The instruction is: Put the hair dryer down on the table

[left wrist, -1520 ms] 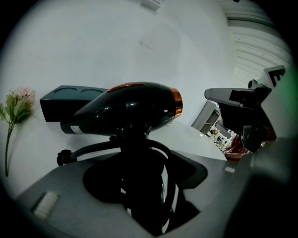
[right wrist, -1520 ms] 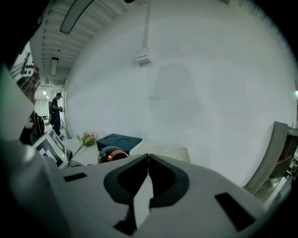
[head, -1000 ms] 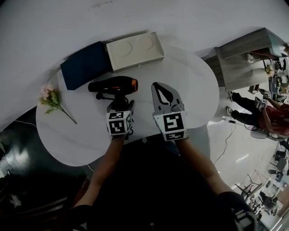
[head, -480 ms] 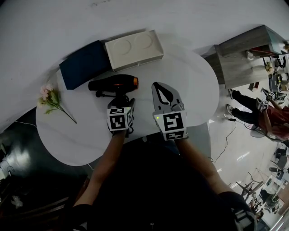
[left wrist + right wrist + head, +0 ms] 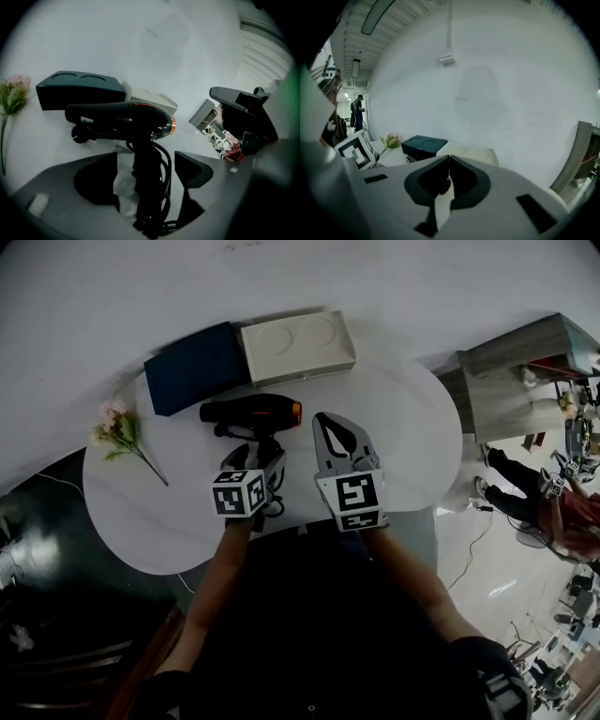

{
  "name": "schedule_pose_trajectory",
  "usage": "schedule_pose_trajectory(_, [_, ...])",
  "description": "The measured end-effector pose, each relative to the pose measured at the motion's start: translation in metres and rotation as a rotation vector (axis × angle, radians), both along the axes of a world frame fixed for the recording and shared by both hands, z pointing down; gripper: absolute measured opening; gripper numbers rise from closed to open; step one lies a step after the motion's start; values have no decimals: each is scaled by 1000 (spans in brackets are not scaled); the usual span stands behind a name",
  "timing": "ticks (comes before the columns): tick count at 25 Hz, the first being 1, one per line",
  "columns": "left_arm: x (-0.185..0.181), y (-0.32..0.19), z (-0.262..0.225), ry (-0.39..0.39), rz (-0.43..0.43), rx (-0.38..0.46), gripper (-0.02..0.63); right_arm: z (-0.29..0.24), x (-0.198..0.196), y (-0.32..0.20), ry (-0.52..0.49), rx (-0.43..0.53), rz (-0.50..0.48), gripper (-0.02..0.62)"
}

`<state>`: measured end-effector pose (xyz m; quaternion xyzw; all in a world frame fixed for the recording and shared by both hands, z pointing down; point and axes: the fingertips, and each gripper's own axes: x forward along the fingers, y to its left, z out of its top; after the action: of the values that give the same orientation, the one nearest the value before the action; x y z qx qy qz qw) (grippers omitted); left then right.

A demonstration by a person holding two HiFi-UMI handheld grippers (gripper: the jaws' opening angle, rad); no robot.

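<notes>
The black hair dryer (image 5: 251, 412) with an orange ring at its nozzle lies on the white round table (image 5: 403, 418), barrel crosswise and handle pointing toward me. My left gripper (image 5: 251, 450) is around the handle and its wound cord. In the left gripper view the jaws of the left gripper (image 5: 145, 161) are opening, and a gap shows on each side of the hair dryer (image 5: 124, 121) handle. My right gripper (image 5: 322, 420) hovers just right of the dryer, shut with nothing in it; its tips meet in the right gripper view (image 5: 449, 159).
A dark blue box (image 5: 195, 367) and a cream box (image 5: 297, 345) lie side by side at the table's far edge, against the white wall. A pink flower sprig (image 5: 120, 432) lies at the left. Beyond the table's right edge are a grey cabinet (image 5: 525, 362) and people.
The left gripper has drawn back a little toward me along the dryer's handle. The dryer stays in place on the table. The right gripper has not moved.
</notes>
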<state>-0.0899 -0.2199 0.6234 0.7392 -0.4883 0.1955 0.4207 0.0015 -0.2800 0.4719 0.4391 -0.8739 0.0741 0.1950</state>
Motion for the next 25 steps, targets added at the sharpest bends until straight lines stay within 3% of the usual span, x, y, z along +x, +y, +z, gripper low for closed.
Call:
schedule_pose_trajectory(4, [-35, 4, -40, -14, -135, 131, 353, -8, -19, 3, -29, 21, -50, 12])
schedule_pose_trajectory(7, [-61, 4, -86, -94, -204, 295, 103, -21, -32, 6, -66, 39, -82, 12])
schedule_pose_trajectory(10, [-77, 1, -137, -190, -235, 454, 15, -42, -40, 4, -105, 75, -101, 12])
schedule_pose_trajectory(14, [-85, -3, -217, -330, -228, 699, 12, -78, -38, 2, -139, 119, -92, 12])
schedule_pose_trajectory(18, [-82, -10, -292, -374, -238, 877, 11, -135, -31, -3, -186, 223, -82, 12])
schedule_pose_trajectory(22, [-76, -17, -358, -396, -229, 993, 12, -204, -23, -8, -242, 366, -65, 12])
schedule_pose_trajectory(25, [-74, -21, -397, -402, -224, 1043, 11, -238, -20, -6, -256, 412, -61, 12])
